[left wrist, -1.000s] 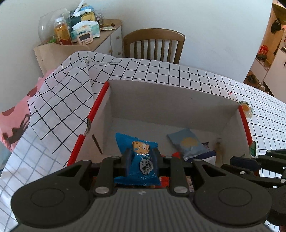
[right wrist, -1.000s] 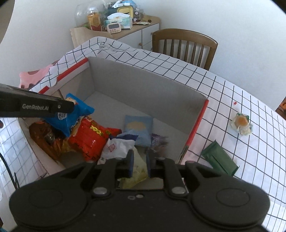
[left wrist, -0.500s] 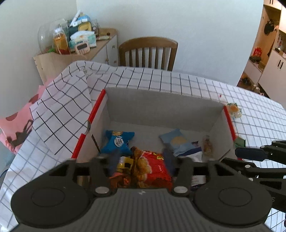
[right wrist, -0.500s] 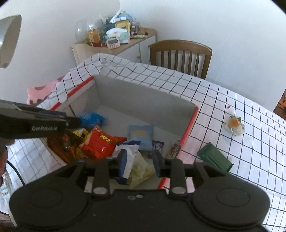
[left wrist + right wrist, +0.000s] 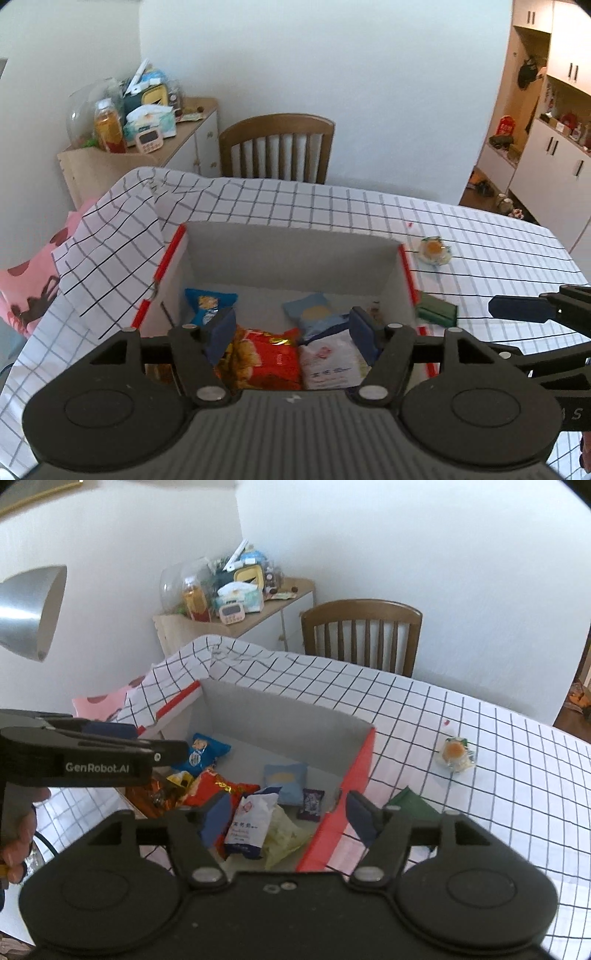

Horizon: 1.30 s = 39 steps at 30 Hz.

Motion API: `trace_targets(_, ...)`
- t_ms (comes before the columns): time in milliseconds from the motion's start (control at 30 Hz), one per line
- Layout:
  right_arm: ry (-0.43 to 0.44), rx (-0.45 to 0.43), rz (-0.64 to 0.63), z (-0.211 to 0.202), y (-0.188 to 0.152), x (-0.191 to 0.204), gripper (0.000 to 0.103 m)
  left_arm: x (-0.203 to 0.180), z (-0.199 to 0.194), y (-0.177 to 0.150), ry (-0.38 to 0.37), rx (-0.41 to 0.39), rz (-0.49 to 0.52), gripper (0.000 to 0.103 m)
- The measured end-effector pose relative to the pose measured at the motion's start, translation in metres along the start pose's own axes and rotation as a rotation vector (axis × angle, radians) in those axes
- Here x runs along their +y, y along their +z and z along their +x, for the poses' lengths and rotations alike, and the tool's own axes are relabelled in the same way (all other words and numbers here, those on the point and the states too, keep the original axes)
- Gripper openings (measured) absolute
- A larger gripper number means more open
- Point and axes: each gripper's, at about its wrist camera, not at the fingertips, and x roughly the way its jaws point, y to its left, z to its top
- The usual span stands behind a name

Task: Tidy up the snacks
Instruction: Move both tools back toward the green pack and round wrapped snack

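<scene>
Released blue packet now partly behind left tool.

Matt cardboard box, glossy snack packets, perhaps vinyl tablecloth

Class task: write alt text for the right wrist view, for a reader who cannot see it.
Open black tongs, opening wider with nothing between them, hang over a grey cardboard box with red edges holding snack packets on a white checked tablecloth. A dark green packet and a clear-wrapped orange sweet lie outside it.
</scene>
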Motion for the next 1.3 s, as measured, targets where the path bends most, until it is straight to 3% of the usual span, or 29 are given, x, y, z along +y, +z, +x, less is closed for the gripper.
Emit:
trace_targets(333,-0.008,-0.067,0.040,-0.038,-0.011,-0.041,0.091,-0.051,-0.007,-0.003,-0.056,-0.022,0.023,0.074)
trace_targets(400,-0.014,-0.077,0.051,-0.044,-0.013,-0.053,0.099,-0.064,-0.004,-0.002,-0.067,-0.017,0.022,0.075)
trace_targets(767,-0.072,-0.071,0.092,-0.064,-0.026,-0.138,0.102,-0.136,0.027,0.005,-0.089,0.011,-0.054,0.091)
trace_targets(1100,-0.098,-0.043,0.103,-0.054,-0.015,-0.226,0.102,-0.193,0.088,0.016,-0.010,0.137,-0.216,0.093)
trace_targets(1300,-0.091,-0.004,0.112,-0.024,-0.002,-0.264,0.102,-0.208,0.123,0.023,0.094,0.182,-0.305,0.093)
